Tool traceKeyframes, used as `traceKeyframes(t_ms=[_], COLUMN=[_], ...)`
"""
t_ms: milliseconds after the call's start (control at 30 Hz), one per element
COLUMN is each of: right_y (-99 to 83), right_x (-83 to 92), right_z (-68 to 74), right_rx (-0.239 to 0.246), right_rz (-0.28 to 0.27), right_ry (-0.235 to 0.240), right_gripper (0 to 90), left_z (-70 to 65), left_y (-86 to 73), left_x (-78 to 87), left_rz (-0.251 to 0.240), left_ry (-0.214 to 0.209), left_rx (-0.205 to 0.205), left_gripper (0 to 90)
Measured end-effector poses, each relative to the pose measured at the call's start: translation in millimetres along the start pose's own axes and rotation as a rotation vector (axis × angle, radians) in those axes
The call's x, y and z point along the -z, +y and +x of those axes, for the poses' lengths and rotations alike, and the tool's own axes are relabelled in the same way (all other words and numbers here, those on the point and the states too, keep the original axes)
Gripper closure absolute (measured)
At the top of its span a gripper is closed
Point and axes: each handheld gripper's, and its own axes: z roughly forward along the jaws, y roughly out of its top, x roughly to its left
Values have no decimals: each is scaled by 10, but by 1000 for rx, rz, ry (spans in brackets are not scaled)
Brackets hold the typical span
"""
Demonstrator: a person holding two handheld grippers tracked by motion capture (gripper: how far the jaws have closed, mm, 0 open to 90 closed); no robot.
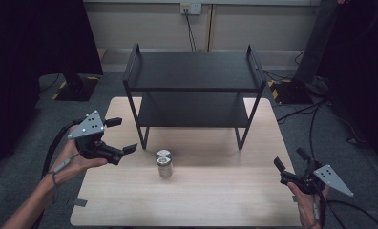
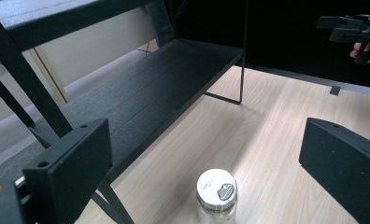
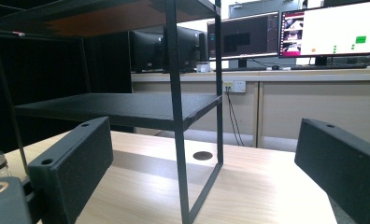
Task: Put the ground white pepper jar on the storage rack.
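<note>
A pale wooden table [image 1: 215, 195] stood on grey carpet [image 1: 29, 138], carrying a black 2-tier shelf rack [image 1: 193, 76] along its far edge and a small glass jar [image 1: 164, 163] with a silver lid (upright, unheld) near the middle, toward the near edge. The left gripper [image 1: 121, 135], jaws spread and empty, hovered at the left edge, close to the jar. The right gripper [image 1: 290, 164], also spread and empty, hung by the near right corner. Cables [image 1: 316, 114] trailed across the floor; a wall socket [image 1: 191, 8] sat behind, and lit monitors [image 3: 332, 30] lined a counter.
</note>
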Motion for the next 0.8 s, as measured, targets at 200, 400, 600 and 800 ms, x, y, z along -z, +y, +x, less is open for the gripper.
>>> traceKeyframes(t_ms=[200, 400, 600, 800], right_y=[4, 4, 4, 5], right_x=[-4, 1, 2, 2], right_z=[5, 3, 4, 4], right_rx=[7, 15, 18, 21], right_rz=[-2, -6, -7, -7], right_ry=[5, 7, 8, 11], right_gripper=[40, 43, 46, 48], left_z=[43, 143, 236, 270], left_y=[64, 53, 29, -11], left_x=[-40, -148, -344, -602], left_rz=[33, 84, 144, 188], left_ry=[-16, -45, -81, -102], left_rx=[-10, 10, 21, 13], left_gripper=[21, 24, 29, 33])
